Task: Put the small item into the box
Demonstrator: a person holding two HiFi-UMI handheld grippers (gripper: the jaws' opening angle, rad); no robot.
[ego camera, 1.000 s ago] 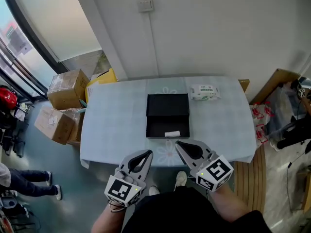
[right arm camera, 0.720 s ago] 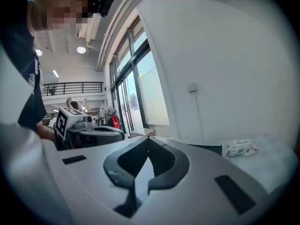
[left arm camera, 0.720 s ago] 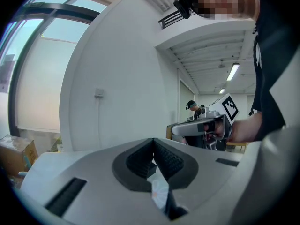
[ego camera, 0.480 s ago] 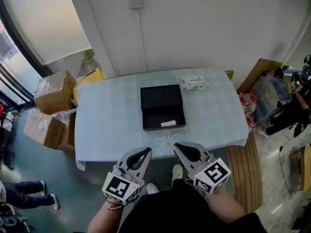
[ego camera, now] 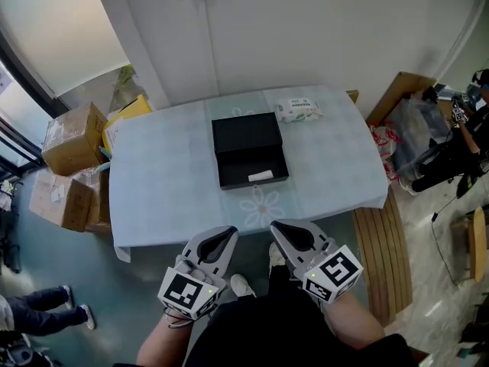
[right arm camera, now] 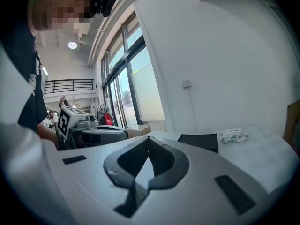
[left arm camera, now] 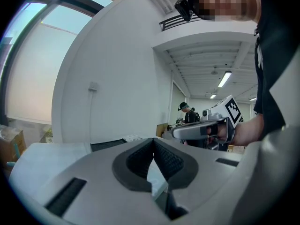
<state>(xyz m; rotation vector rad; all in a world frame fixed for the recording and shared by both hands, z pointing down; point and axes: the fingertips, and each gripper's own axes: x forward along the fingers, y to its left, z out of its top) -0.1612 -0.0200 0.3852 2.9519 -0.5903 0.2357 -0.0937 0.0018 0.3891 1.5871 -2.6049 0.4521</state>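
An open black box (ego camera: 247, 150) lies in the middle of the pale blue table (ego camera: 153, 197), with its lid flat toward the wall. A small white item (ego camera: 260, 176) rests inside the box's near tray. My left gripper (ego camera: 228, 232) and right gripper (ego camera: 276, 226) hover side by side below the table's near edge, well short of the box. Both are shut, tips together, with nothing between them. In the right gripper view the box (right arm camera: 198, 142) shows as a dark slab beyond the jaws.
A white pack of wipes (ego camera: 296, 109) lies at the table's far right. Cardboard boxes (ego camera: 65, 138) stand on the floor to the left. A wooden bench (ego camera: 382, 251) and bags sit to the right. A person's legs (ego camera: 30, 312) show at lower left.
The view has backed away from the table: box and table sit higher and further left in the head view. Both grippers stay shut and have drawn back from the table edge.
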